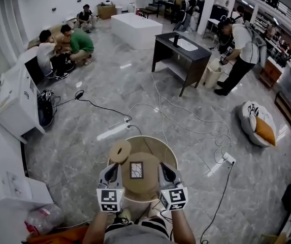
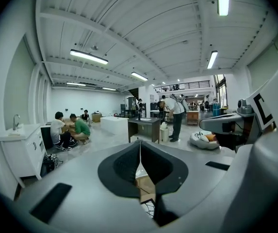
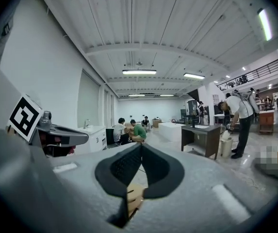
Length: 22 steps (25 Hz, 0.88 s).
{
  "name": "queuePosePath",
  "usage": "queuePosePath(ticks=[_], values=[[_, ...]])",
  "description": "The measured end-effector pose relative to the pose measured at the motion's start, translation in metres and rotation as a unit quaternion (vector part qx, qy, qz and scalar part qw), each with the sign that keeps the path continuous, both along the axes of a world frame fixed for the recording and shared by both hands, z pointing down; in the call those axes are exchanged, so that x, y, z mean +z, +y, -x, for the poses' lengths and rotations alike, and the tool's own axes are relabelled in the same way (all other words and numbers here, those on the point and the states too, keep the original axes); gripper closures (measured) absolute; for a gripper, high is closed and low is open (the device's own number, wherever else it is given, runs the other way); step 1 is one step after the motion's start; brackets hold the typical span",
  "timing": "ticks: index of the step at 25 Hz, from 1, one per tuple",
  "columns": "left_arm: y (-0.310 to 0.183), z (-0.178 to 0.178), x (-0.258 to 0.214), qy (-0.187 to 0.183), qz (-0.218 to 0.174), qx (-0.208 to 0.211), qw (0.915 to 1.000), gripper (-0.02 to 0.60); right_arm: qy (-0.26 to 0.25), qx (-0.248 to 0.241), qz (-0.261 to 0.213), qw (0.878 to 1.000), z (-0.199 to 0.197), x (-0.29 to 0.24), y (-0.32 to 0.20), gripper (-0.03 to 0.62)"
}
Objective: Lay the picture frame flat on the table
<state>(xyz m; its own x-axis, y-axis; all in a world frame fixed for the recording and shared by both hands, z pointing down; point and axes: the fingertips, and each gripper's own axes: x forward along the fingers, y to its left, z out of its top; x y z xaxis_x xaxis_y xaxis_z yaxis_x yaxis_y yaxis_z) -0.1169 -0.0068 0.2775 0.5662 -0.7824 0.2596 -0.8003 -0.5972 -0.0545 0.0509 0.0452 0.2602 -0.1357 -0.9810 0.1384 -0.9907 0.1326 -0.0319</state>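
A brown wooden picture frame (image 1: 141, 179) with a small crackle-pattern picture in its middle lies face up on the round beige table (image 1: 170, 154). A round wooden disc (image 1: 120, 151) sits by the frame's far left corner. My left gripper (image 1: 111, 168) hovers over the frame's left edge and my right gripper (image 1: 164, 168) over its right edge. Both point forward, roughly level. In the left gripper view the pads (image 2: 129, 164) meet in a thin line with nothing between them, and the frame (image 2: 146, 184) shows below. In the right gripper view the pads (image 3: 129, 166) also meet above the frame (image 3: 135, 198).
Cables (image 1: 186, 117) and a power strip (image 1: 229, 159) lie on the grey floor beyond the table. A dark desk (image 1: 171, 60) and a white block (image 1: 135, 29) stand farther off. A white cabinet (image 1: 15, 103) is at left, a cushion bed (image 1: 257, 123) at right. People crouch (image 1: 66, 47) and stand (image 1: 239, 52) at the back.
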Motion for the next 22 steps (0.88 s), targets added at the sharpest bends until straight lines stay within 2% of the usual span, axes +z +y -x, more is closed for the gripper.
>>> queuePosePath(ticks=[12,22], values=[[0.052,0.039,-0.019,0.001,-0.024,0.04,0.9989,0.558,0.011,0.031,-0.014,0.999,0.042,-0.013,0.071,0.595],[0.058,0.046,-0.021,0.008,-0.031,0.046,0.9984,0.558,0.014,0.048,-0.011,0.999,0.047,-0.012,0.081,0.595]])
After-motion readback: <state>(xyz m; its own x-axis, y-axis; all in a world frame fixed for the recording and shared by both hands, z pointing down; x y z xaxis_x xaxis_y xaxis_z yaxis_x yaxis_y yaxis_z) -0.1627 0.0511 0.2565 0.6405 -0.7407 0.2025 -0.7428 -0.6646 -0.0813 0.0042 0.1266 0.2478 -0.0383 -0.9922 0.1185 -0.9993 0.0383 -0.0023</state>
